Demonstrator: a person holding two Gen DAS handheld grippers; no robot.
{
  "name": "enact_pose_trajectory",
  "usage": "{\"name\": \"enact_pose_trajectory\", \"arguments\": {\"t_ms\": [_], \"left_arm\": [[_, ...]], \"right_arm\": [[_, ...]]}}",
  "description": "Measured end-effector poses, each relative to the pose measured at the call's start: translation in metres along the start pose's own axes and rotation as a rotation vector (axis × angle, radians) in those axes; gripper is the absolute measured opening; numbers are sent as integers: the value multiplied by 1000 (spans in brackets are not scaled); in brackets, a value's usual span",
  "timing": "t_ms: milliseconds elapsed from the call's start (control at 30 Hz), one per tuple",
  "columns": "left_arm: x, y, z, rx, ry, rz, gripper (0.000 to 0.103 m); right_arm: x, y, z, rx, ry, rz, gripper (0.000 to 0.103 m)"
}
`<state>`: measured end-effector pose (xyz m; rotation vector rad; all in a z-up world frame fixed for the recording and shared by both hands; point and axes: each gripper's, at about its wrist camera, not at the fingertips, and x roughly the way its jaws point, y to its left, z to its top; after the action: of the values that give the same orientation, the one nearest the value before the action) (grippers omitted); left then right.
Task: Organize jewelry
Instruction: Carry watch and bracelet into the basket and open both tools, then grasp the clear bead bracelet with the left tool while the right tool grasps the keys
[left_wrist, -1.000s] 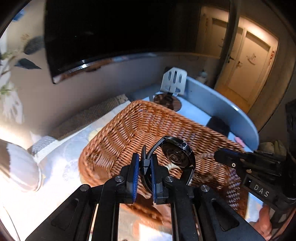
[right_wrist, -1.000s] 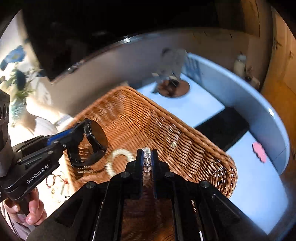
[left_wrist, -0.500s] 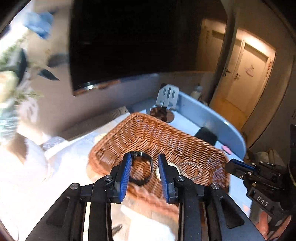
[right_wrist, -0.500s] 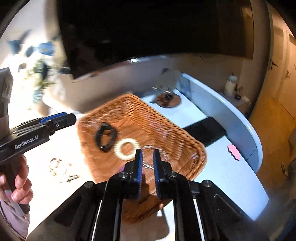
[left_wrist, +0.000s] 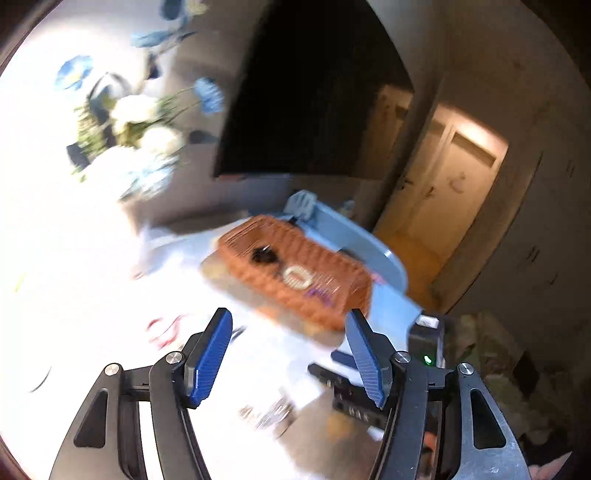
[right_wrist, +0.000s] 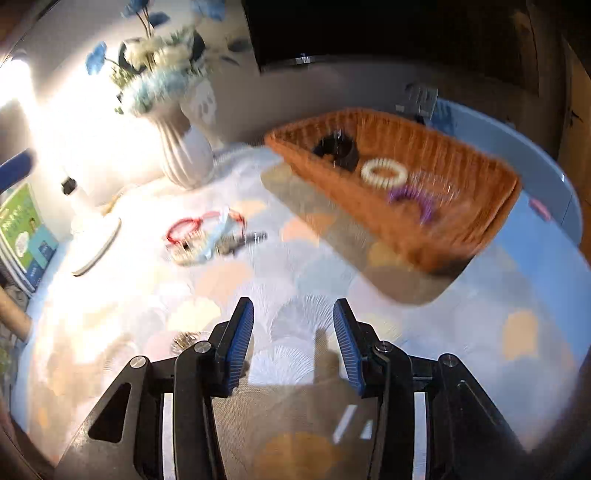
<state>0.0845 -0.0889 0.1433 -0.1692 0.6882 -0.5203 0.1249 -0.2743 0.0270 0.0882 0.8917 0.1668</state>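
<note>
A wicker basket (right_wrist: 454, 225) (left_wrist: 288, 291) stands on the table at the right. In it lie a black watch (right_wrist: 338, 147) (left_wrist: 264, 254), a white bead bracelet (right_wrist: 384, 173) (left_wrist: 297, 277), a purple bracelet (right_wrist: 412, 197) and a clear bead bracelet (right_wrist: 439, 184). A pile of loose jewelry with a red bracelet (right_wrist: 186, 225) lies on the tablecloth left of the basket. A small gold piece (right_wrist: 184, 339) lies near my right gripper. My right gripper (right_wrist: 293, 336) is open and empty above the tablecloth. My left gripper (left_wrist: 290, 343) is open and empty, well back from the basket.
A white vase with blue and white flowers (right_wrist: 181, 147) stands at the back left. A white lamp base (right_wrist: 94, 236) and books (right_wrist: 26, 236) are at the far left. A dark TV screen (right_wrist: 369, 29) hangs behind. A phone stand (right_wrist: 419, 98) is behind the basket.
Both grippers opened wide and pulled back from the basket. The watch and the clear bracelet now lie in the basket.
</note>
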Motion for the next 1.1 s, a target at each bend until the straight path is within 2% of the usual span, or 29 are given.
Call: {"name": "enact_pose_trajectory", "arguments": {"t_ms": [100, 167, 200, 300, 333, 400, 467, 567, 700, 767, 867, 1000, 1067, 1100], "left_arm": [[-7, 25, -20, -51, 40, 51, 65], [-8, 42, -32, -86, 50, 62, 65], [-8, 53, -37, -127, 50, 59, 65], [-6, 76, -55, -222, 51, -17, 65], [-5, 80, -60, -224, 51, -3, 65], [4, 87, -64, -219, 64, 38, 65], [12, 93, -69, -227, 85, 40, 65], [29, 107, -72, -279, 120, 15, 65], [61, 130, -65, -354, 134, 58, 65], [80, 135, -58, -357, 147, 92, 65], [106, 138, -50, -351, 176, 116, 59], [135, 133, -50, -269, 201, 215, 47], [144, 132, -53, -246, 214, 233, 42], [145, 128, -53, -217, 200, 261, 39]], "right_arm": [[8, 6, -3, 9, 8, -106, 48], [6, 4, -3, 14, -15, -123, 48], [9, 3, -3, 20, -4, -126, 48], [16, -1, -5, 34, 39, -140, 48], [16, -4, -4, 38, 33, -158, 48], [14, -2, -4, 29, 20, -212, 48], [16, 4, -4, 0, 24, -237, 48], [15, 12, -5, -39, 3, -278, 48], [16, 18, -7, -67, -2, -304, 48], [17, 17, -7, -66, 3, -302, 48], [18, 12, -7, -41, 14, -304, 48], [19, 9, -7, -24, 19, -295, 48], [19, 11, -7, -33, 22, -292, 48], [19, 12, -7, -39, 21, -296, 48]]}}
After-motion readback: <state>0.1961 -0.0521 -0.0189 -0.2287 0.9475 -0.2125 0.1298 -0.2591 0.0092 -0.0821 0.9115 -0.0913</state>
